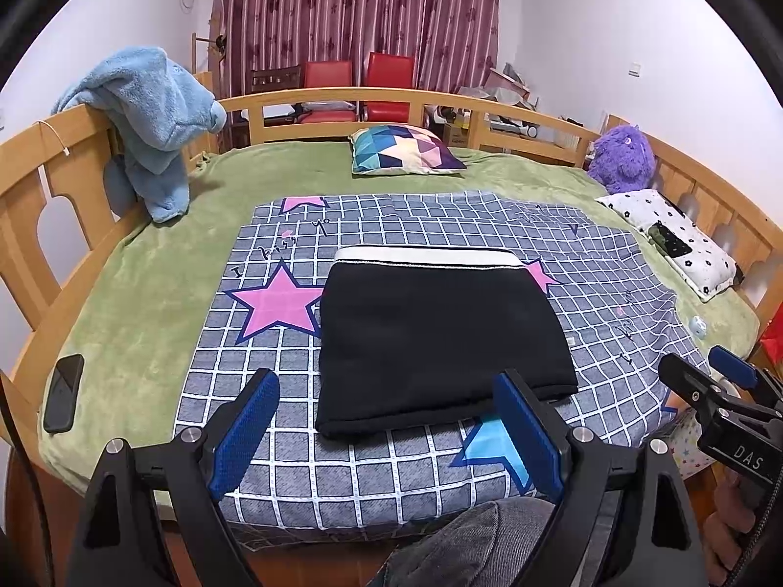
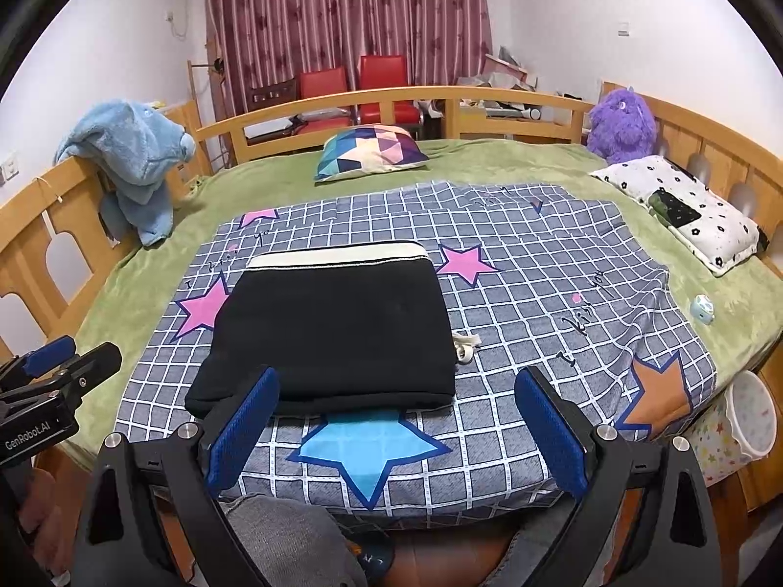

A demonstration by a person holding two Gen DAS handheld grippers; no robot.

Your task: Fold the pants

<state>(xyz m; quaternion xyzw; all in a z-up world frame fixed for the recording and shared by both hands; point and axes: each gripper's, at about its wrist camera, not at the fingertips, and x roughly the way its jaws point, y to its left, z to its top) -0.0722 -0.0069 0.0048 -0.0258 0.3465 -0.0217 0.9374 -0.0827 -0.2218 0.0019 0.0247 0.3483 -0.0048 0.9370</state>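
Black pants (image 1: 435,337) (image 2: 333,332) lie folded into a compact rectangle on the checked star sheet (image 1: 611,293) (image 2: 538,293), white waistband on the far side. A white drawstring (image 2: 465,345) sticks out at their right edge. My left gripper (image 1: 391,391) hovers open just in front of the pants' near edge, nothing between its blue pads. My right gripper (image 2: 399,391) is open too, held near the pants' front right corner over the blue star. Each gripper shows at the side of the other's view, with a hand on it.
A green blanket (image 1: 147,303) covers the wooden-railed bed. On it sit a black phone (image 1: 63,391), a geometric pillow (image 1: 406,149), a purple plush (image 1: 621,156), a spotted pillow (image 1: 685,244) and a small blue toy (image 2: 702,308). A blue towel (image 1: 151,117) hangs over the left rail.
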